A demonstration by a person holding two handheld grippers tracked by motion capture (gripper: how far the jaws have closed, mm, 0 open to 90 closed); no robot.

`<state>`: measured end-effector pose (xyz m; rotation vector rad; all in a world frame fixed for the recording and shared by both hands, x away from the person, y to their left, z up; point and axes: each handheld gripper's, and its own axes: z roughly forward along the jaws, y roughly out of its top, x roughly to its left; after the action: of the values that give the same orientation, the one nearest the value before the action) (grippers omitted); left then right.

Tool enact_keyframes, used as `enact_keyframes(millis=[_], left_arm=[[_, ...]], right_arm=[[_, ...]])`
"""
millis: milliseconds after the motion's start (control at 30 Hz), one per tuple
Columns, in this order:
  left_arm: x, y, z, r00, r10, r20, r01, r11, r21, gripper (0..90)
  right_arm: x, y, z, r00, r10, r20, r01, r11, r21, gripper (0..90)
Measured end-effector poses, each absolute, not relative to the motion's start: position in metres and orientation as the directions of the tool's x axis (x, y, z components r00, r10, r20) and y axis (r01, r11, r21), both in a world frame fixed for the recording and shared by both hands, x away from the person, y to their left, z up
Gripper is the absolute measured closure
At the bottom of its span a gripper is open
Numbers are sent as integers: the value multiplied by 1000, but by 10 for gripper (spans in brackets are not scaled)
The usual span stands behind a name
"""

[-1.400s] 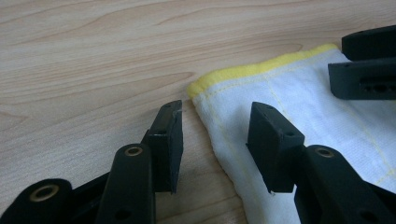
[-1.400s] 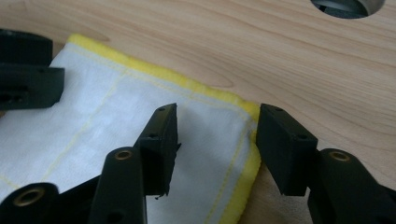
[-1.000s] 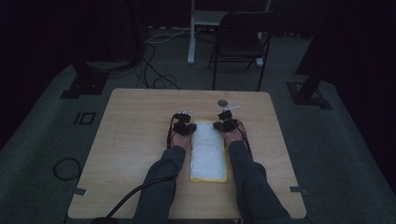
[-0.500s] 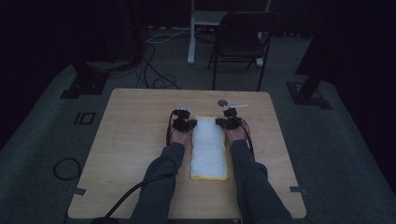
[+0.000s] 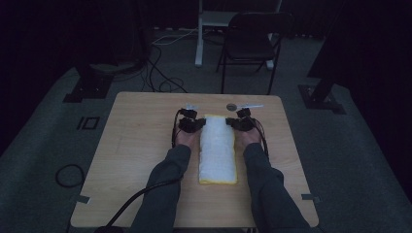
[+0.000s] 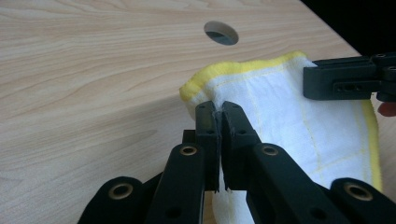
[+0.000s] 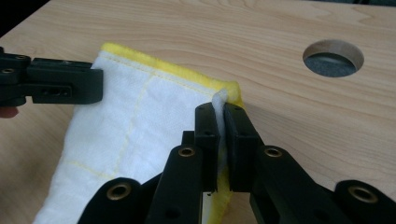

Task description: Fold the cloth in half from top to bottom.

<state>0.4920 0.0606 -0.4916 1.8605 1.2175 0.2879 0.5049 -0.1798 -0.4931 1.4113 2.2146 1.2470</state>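
Note:
A folded white cloth [image 5: 217, 150] with a yellow border lies lengthwise in the middle of the wooden table [image 5: 136, 145]. My left gripper [image 5: 193, 122] is shut on its far left corner, and the pinched fabric shows between the pads in the left gripper view [image 6: 218, 106]. My right gripper [image 5: 239, 121] is shut on the far right corner [image 7: 219, 108]. The far end of the cloth [image 6: 280, 107] hangs raised a little above the table between the two grippers. Each gripper view also shows the other gripper across the cloth [image 7: 140, 107].
A round cable hole [image 5: 231, 107] is cut in the table just beyond the cloth, with a small white strip [image 5: 252, 105] beside it. A dark chair [image 5: 252, 43] stands behind the table. Cables lie on the floor at the far left [image 5: 160, 73].
Both hands have risen slightly, and the far end of the cloth has come up off the table with them. Both grips have stayed shut.

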Motion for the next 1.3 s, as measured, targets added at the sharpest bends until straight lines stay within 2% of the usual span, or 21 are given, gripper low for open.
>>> enact_keyframes(millis=[1300], left_arm=[[424, 78, -473, 612, 740, -280, 540, -132, 831, 873]], right_arm=[[440, -193, -476, -634, 749, 194, 487, 191, 852, 858]])
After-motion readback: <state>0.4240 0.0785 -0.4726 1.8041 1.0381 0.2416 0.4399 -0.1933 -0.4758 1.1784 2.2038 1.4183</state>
